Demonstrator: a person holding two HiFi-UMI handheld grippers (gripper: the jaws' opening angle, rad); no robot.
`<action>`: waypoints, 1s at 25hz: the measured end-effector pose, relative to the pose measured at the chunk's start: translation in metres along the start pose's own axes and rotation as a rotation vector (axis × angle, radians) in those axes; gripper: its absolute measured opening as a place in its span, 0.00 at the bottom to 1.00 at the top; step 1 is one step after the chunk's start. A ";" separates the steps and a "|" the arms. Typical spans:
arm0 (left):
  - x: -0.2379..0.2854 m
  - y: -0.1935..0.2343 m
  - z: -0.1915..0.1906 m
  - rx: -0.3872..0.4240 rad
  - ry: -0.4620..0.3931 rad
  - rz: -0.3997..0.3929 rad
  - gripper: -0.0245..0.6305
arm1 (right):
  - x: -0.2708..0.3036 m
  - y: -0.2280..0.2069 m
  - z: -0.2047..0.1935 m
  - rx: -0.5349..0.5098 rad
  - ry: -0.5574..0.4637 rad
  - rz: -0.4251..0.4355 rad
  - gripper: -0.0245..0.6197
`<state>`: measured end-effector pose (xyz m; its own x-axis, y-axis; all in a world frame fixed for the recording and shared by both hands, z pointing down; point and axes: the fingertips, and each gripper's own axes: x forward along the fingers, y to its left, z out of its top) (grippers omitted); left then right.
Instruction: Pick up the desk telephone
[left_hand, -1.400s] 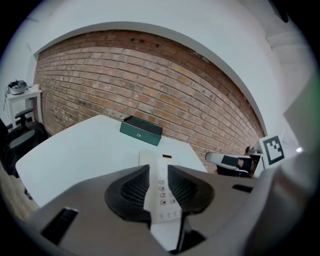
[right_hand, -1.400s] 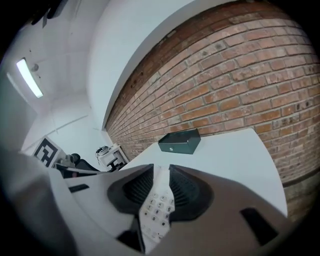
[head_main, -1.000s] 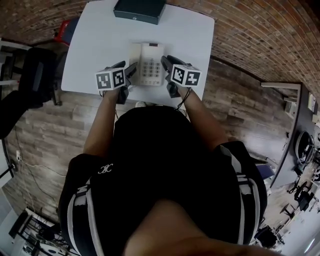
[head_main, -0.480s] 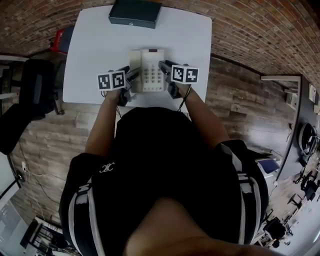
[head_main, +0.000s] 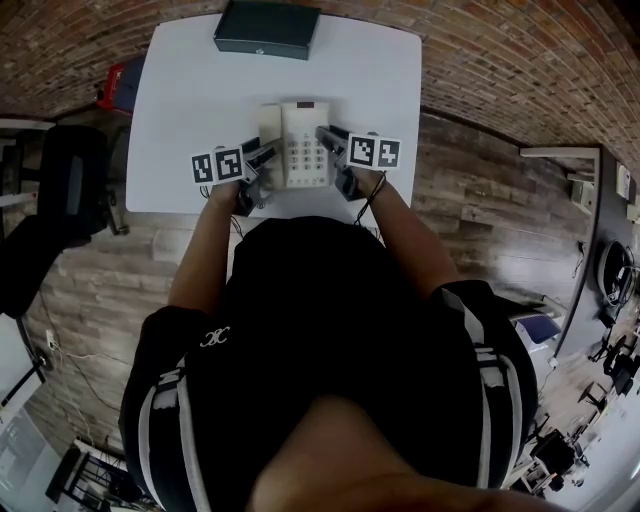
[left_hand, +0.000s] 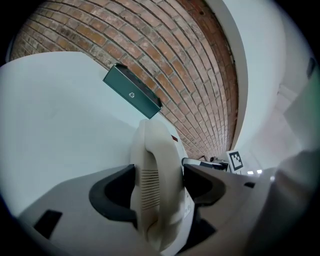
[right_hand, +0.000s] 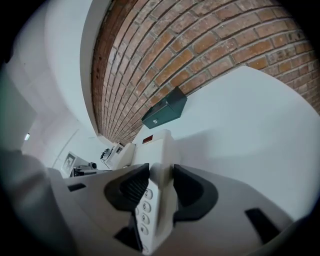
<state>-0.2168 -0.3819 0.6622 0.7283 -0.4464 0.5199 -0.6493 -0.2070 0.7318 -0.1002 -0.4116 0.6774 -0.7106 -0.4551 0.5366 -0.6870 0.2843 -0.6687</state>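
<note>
Your desk telephone is cream plastic, smooth with a dull sheen. The counter under it looks like smooth, matt white laminate. At its far edge the dark green box is matt too. Beyond, the wall is rough brick, and the floor is weathered wood-look planks.

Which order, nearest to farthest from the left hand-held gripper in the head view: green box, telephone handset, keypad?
1. Telephone handset, between the left hand-held gripper's opening jaws.
2. Keypad, just to its right.
3. Green box, well beyond both.
</note>
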 end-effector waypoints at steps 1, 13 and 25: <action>-0.001 0.000 0.000 0.001 0.000 0.006 0.50 | -0.001 0.000 0.000 -0.003 -0.005 -0.004 0.25; -0.011 -0.016 0.001 0.081 0.014 0.064 0.47 | -0.016 0.014 0.004 -0.050 -0.036 -0.066 0.22; -0.038 -0.058 0.024 0.178 -0.099 0.071 0.47 | -0.047 0.053 0.040 -0.193 -0.142 -0.053 0.21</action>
<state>-0.2121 -0.3735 0.5891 0.6601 -0.5467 0.5152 -0.7329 -0.3183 0.6013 -0.0969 -0.4091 0.5964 -0.6539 -0.5835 0.4816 -0.7486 0.4070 -0.5234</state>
